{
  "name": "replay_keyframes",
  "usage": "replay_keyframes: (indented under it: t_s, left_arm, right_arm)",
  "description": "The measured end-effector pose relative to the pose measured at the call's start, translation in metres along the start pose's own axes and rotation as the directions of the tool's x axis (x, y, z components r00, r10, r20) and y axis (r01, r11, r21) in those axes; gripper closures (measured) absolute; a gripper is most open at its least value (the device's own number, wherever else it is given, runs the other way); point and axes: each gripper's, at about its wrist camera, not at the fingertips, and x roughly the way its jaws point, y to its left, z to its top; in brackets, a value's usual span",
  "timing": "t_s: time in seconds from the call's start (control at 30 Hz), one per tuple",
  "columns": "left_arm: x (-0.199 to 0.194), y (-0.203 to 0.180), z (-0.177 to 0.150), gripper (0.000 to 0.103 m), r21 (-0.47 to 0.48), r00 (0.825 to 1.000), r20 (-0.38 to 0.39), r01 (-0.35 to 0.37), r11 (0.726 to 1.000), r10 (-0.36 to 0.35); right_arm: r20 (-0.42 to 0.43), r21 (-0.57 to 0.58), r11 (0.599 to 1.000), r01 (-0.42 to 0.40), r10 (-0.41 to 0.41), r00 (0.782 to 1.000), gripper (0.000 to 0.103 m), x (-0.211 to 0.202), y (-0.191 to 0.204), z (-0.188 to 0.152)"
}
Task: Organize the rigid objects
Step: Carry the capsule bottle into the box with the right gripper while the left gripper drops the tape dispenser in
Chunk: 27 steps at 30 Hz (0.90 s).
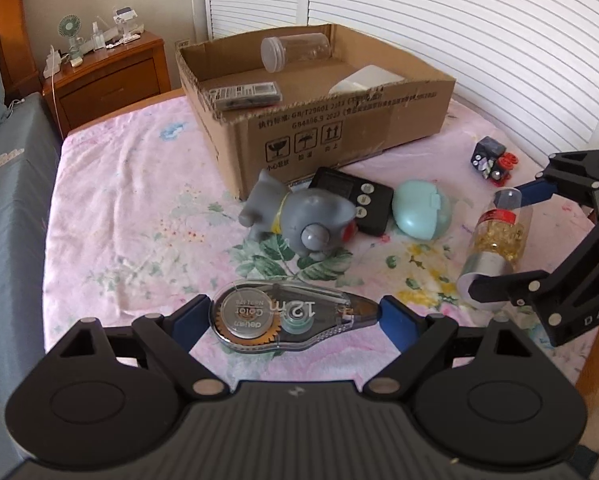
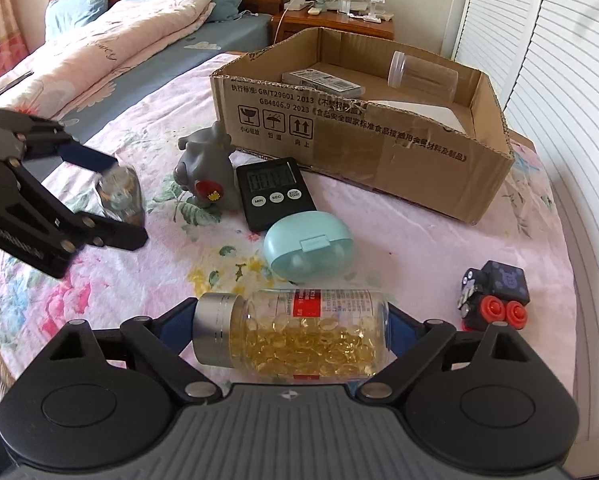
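Note:
My left gripper [image 1: 295, 316] is shut on a clear correction tape dispenser [image 1: 291, 318], gripped end to end above the floral sheet; it also shows in the right wrist view [image 2: 119, 196]. My right gripper [image 2: 291, 332] is shut on a capsule bottle [image 2: 295, 334] with a silver cap, held lengthwise; it also shows in the left wrist view [image 1: 495, 248]. An open cardboard box [image 1: 339, 128] holds a clear jar [image 1: 295, 52], a remote [image 1: 245, 94] and a white item [image 1: 367, 78]. In front lie a grey toy [image 1: 299, 220], a black timer [image 1: 353, 198], a teal case [image 1: 419, 214] and a fidget cube [image 1: 493, 158].
The objects lie on a pink floral sheet [image 1: 131, 200] over a table beside a bed [image 2: 111, 40]. A wooden nightstand [image 1: 107, 76] with a small fan stands behind. White louvred doors [image 1: 479, 20] run along the far side.

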Motion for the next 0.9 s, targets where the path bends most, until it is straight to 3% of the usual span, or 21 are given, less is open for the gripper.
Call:
replay_keyframes:
  t_s: [0.27,0.53,0.73,0.9]
  left_arm:
    - [-0.025,-0.009,0.033,0.014,0.046,1.000,0.023,0.009,0.999,-0.010]
    - [-0.024,-0.016,0.096,0.014,0.079,0.994,0.105,-0.012,0.997,0.004]
    - [0.004,-0.009,0.143,0.014,0.029,0.993,0.117,-0.036,0.999,0.033]
    - [0.031,0.003,0.162,0.013,-0.056,0.991,0.107,-0.069,0.996,0.075]
  right_arm:
    - [0.024,-0.038,0.999,-0.016,0.016,1.000,0.007,-0.023,-0.014,0.013]
    - [0.120,-0.037,0.999,0.030,-0.026,0.992,0.007,-0.045,-0.042,0.042]
    - [0.181,-0.023,0.997,0.075,-0.070,0.981,0.007,-0.058,-0.063,0.069]
    - [0.201,-0.005,0.995,0.096,-0.093,0.975,0.007,-0.059,-0.080,0.089]
